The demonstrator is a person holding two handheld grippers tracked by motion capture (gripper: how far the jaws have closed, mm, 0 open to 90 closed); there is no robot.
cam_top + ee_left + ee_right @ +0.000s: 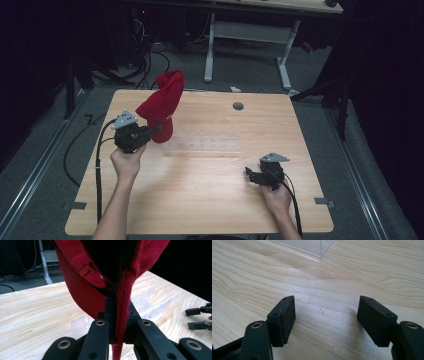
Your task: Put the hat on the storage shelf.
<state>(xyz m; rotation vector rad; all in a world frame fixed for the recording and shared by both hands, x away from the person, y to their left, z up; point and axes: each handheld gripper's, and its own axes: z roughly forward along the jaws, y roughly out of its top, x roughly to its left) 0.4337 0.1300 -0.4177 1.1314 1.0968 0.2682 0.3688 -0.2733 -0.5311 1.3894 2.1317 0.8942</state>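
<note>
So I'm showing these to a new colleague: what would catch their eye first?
The red cap, held up over the back left of the wooden table, its fabric pinched in the shut left gripper. Next, the right gripper, open and holding nothing, low over the table's front right. A clear plastic rack lies mid-table, easy to miss.

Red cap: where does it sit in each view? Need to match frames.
High view: the red cap hangs upper left of centre, over the table's far left part, clamped in the left gripper.
Left gripper view: fills the top centre, its edge seam pinched between the shut jaws.
Right gripper view: not in it; open right gripper over bare wood.
Shared landmark: the clear plastic rack.
</note>
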